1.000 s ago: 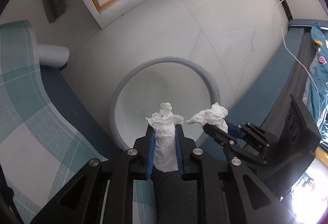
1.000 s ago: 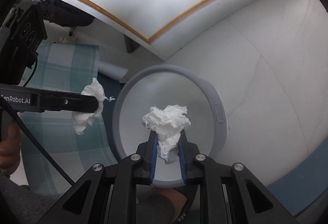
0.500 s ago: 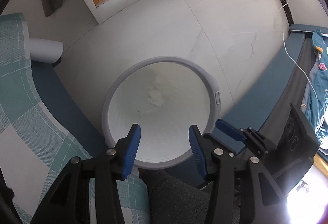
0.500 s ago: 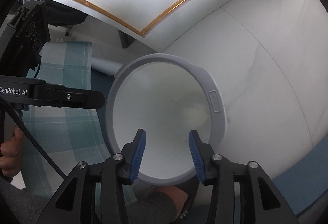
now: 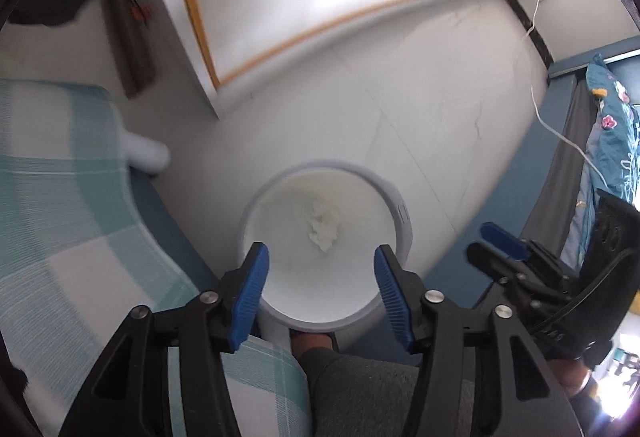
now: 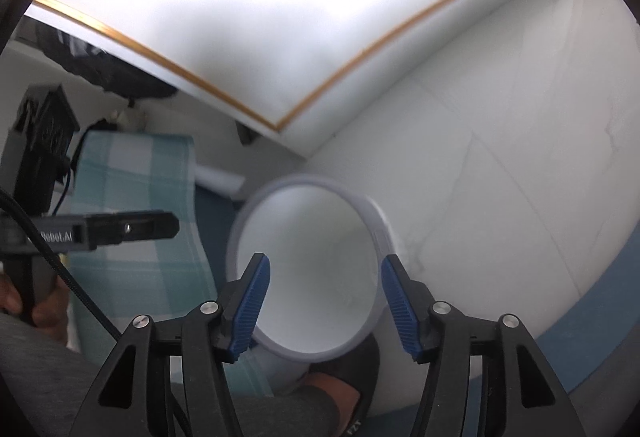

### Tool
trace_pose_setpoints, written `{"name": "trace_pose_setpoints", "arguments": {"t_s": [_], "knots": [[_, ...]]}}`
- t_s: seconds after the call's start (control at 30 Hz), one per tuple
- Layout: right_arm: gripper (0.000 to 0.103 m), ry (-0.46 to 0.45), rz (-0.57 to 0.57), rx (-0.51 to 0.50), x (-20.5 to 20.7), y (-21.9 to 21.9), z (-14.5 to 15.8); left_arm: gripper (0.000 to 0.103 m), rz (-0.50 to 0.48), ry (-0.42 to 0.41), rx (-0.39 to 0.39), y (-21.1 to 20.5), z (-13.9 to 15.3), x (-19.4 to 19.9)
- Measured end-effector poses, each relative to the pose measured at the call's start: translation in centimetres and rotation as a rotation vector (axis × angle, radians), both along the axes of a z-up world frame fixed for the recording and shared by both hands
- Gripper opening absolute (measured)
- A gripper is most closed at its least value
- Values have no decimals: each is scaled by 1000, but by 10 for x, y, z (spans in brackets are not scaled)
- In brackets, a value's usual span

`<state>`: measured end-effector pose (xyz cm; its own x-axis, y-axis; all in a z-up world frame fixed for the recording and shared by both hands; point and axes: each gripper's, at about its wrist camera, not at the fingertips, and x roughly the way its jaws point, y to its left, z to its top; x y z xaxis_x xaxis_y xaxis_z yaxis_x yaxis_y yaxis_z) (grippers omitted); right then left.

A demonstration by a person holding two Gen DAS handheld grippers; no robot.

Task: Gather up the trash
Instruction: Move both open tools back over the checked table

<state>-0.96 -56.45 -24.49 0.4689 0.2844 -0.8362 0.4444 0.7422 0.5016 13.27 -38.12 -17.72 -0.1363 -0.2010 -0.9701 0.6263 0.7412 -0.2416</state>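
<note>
Pale floor (image 5: 420, 85) carrying white bin (image 5: 394, 197) at twelve o'clock. Lying inside: crumpled tissue (image 5: 322, 227), seeming light, soft, pinchable anywhere. Left claw (image 5: 320, 287), right claw (image 6: 324, 301) gaping empty, having just been opening.

The bin (image 5: 402, 237) mouth lies unobstructed, checked bedding (image 5: 72, 229) crowding its left side.

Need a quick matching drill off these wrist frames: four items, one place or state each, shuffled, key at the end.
Things:
1. tissue wad
2. left gripper
3. bin
4. cable

Descriptions:
A. on the floor beside the checked bed
B. jaws open, nothing between the pads
C. runs down from a wall socket
D. lying at the bottom of the bin

Pairs: 1-D, 2-B, 3-A, 4-C
</note>
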Motion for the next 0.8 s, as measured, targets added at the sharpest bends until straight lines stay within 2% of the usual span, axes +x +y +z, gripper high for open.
{"name": "trace_pose_setpoints", "arguments": {"t_s": [0.27,0.3,0.33,0.4,0.67,0.8], "knots": [[63,-180,-37,-120,-14,-4,90,53,125,-228,-115,51,77,-13],[63,-204,-37,-134,-16,-2,101,56,138,-252,-126,55,85,-15],[65,-240,-35,-153,-18,0,117,66,157,-285,-131,58,95,-17],[66,-305,-32,-186,-20,8,144,75,201,-348,-130,73,110,-19],[75,-529,33,-274,-29,56,234,76,367,-554,-209,150,174,-34],[82,-617,95,-307,-29,95,266,86,446,-672,-203,193,197,-45]]}}
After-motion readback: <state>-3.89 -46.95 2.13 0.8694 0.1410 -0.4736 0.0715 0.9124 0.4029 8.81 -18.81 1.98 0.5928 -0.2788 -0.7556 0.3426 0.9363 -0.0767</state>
